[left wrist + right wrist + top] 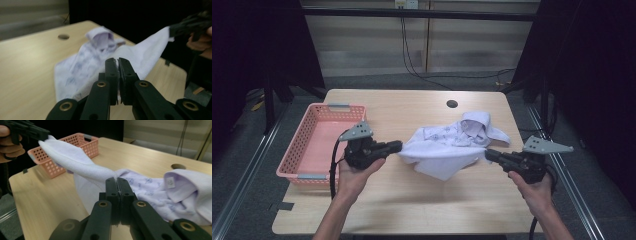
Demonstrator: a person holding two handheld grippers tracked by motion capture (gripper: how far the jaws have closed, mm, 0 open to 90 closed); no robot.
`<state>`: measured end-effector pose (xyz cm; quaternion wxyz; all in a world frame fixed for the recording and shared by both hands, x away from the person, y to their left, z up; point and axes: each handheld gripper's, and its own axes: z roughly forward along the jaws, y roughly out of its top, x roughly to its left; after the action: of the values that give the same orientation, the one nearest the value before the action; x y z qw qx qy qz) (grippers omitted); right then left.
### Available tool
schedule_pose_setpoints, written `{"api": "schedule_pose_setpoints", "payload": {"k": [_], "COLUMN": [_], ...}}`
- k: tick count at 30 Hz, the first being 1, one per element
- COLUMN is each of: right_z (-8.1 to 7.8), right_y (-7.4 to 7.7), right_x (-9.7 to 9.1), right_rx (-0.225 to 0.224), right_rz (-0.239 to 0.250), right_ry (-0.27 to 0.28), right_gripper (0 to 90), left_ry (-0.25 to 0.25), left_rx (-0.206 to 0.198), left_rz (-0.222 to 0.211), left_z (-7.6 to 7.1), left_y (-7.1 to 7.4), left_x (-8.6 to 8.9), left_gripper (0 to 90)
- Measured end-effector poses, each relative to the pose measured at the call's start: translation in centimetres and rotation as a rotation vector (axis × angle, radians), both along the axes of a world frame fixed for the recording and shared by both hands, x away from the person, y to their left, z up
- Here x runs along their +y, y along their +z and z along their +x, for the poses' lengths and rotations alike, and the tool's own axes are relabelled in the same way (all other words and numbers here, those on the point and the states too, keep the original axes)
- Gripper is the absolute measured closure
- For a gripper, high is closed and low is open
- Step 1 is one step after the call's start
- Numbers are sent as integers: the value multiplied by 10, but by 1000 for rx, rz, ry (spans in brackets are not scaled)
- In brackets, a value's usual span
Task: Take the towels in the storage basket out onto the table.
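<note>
While pinched at two edges, the pale lilac printed towel (447, 145) hangs partly lifted over the middle of the wooden table (412, 205), its far end bunched on the top. Left gripper (398, 146) clamps its left edge; right gripper (488, 154) clamps its right edge. Pink basket (304, 142) sits at the table's left.

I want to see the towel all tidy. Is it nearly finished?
Not yet. Done: the left gripper and right gripper have each pinched an edge of the lilac towel. In hand: lifting that edge while the rest lies bunched on the table. Left: probably folding it; the pink basket holds nothing.
</note>
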<state>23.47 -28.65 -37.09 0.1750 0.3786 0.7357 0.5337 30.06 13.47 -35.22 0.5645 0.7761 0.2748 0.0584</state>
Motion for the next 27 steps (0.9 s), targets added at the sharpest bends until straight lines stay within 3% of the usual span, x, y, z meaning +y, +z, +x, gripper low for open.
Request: {"api": "schedule_pose_setpoints", "payload": {"k": [2, 3, 5, 7, 9, 13, 16, 18, 20, 21, 23, 24, 26, 27], "right_z": [0, 0, 1, 1, 0, -5, -8, -8, -8, -8, -7, -6, -5, -5], "right_y": [-5, -14, -35, -55, -69, -85, -93, -93, -92, -93, -94, -95, -95, -94], "right_x": [-3, -3, -9, -19, -31, -45, -49, -49, -49, -49, -47, -46, -45, -44], "right_rx": [14, 35, 94, 133, 172, 212, 227, 226, 225, 222, 224, 226, 223, 228], "right_rz": [-37, -67, -78, -97, -93, -107, -91, -95, -89, -89, -94, -96, -96, -88], "right_ry": [-6, -13, -27, -67, -103, -128, -134, -131, -131, -126, -119, -117, -112, -108], "right_gripper": [888, 888, 888, 888, 888, 888, 887, 887, 887, 887, 886, 886, 886, 885], "left_ry": [-10, -21, -19, -1, -2, -3, 9, 10, 9, -7, 8, 4, 33, 34], "left_rx": [23, 43, 94, 161, 201, 250, 285, 311, 307, 320, 318, 317, 270, 272], "left_rz": [13, 11, -5, 1, 26, 70, 120, 122, 112, 93, 106, 88, 55, 28], "left_z": [3, 5, 8, 9, 7, -4, -11, -12, -12, -10, -3, 2, 9, 13], "left_y": [-7, -17, -42, -66, -82, -103, -122, -129, -134, -137, -143, -145, -145, -146], "left_x": [-9, -14, -21, -23, -23, -19, -19, -20, -21, -23, -30, -35, -41, -45], "left_gripper": [848, 827, 745, 690, 649, 622, 547, 475, 415, 409, 395, 402, 518, 596]}}
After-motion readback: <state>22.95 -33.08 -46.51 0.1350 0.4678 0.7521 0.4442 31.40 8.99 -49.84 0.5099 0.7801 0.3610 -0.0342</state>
